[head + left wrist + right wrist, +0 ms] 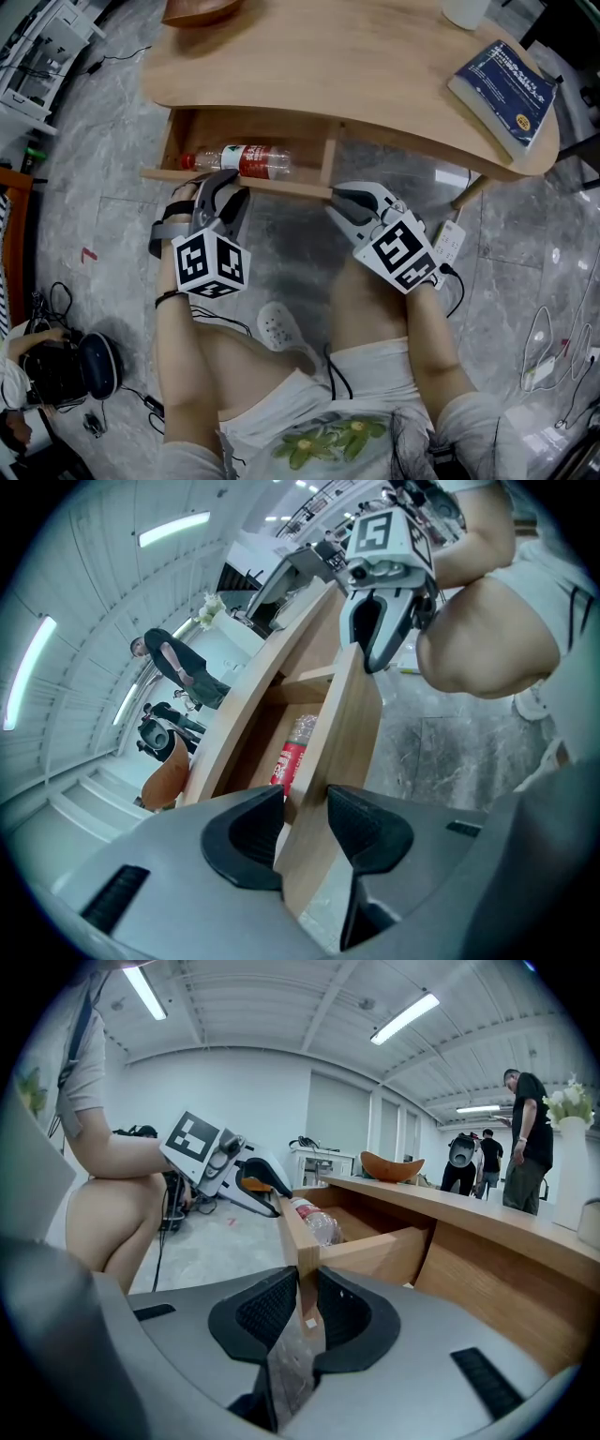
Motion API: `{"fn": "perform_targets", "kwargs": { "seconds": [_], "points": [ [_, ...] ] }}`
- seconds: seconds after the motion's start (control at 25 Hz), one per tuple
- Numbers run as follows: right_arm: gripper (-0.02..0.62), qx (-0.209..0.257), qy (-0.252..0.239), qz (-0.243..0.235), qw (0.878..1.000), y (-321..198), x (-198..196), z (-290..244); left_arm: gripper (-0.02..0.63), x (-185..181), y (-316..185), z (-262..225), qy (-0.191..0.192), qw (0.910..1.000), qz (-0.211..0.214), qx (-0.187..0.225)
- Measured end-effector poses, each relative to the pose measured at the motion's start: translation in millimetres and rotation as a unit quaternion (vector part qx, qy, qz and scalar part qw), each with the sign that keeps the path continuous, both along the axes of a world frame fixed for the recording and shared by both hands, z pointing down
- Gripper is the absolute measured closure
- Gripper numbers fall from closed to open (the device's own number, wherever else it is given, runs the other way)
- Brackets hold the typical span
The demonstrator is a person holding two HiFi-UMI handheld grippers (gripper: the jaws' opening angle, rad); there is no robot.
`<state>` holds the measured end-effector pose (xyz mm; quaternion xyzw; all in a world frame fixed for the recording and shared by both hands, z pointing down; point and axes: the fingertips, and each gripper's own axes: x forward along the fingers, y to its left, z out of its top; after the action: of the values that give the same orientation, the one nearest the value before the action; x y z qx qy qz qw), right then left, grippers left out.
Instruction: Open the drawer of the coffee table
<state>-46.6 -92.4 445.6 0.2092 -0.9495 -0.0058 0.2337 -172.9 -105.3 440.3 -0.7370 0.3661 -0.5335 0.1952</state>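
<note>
Left gripper clamped on the front panel of the light wooden drawer, one pad on each face of the panel near its left end. Right gripper likewise closed on the panel's right end. The drawer stands partly pulled out from under the light wooden coffee table, upper centre-left in the head view. Inside it, a clear plastic bottle with a red label lies on its side. Upper right, on the tabletop, lies a blue book.
</note>
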Motion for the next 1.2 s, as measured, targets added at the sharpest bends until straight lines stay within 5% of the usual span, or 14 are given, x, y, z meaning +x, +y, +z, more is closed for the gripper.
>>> {"fn": "perform_targets", "kwargs": {
  "seconds": [1.2],
  "points": [
    [0.522, -0.009, 0.04, -0.013, 0.999, 12, 0, 4, 0.462, 0, 13, 2, -0.005, 1.0, 0.001, -0.006]
  ]
}}
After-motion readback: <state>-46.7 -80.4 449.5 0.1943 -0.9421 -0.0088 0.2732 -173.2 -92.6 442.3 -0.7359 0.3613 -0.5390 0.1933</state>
